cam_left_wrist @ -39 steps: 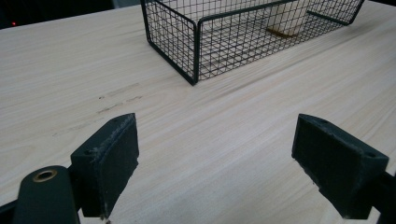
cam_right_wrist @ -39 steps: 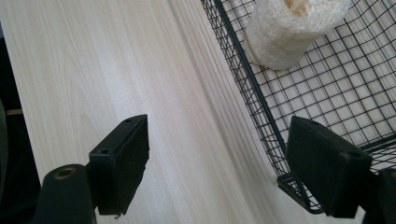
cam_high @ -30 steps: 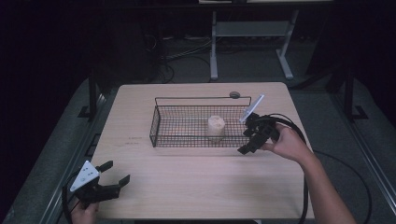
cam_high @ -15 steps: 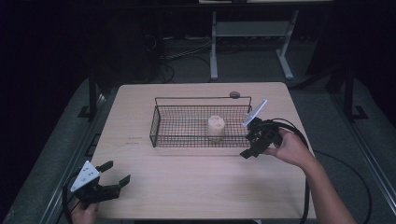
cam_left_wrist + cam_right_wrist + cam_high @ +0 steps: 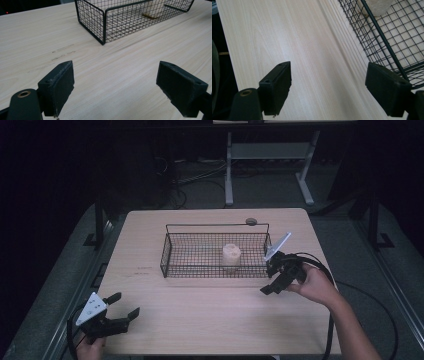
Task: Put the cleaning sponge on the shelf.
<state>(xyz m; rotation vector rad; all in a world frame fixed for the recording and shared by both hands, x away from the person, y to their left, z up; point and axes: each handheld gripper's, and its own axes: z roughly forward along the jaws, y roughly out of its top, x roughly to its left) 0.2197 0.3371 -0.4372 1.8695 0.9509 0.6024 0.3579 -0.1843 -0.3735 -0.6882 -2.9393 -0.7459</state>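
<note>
A black wire basket (image 5: pixel 200 268) stands in the middle of the wooden table (image 5: pixel 210 320). A pale, stubby cylinder (image 5: pixel 231 254) stands upright inside it, right of centre. My right gripper (image 5: pixel 270 281) hovers open and holds nothing, just off the basket's near right corner. Its own view has the basket's rim (image 5: pixel 377 32) at the right and the cylinder's base (image 5: pixel 378 6) at the top, with the gripper (image 5: pixel 328 85) over bare wood. My left gripper (image 5: pixel 125 305) rests open at the table's near left corner, facing the basket (image 5: pixel 91 20) and the cylinder (image 5: pixel 153 10) from well away.
A small grey round object (image 5: pixel 251 221) lies on the table just behind the basket's far right corner. A metal stand (image 5: pixel 265 155) and cables occupy the dark floor beyond the table. Bare wood stretches between the basket and the near edge.
My right gripper has drawn back a little from the basket's right end toward the near edge. The left gripper has not moved.
</note>
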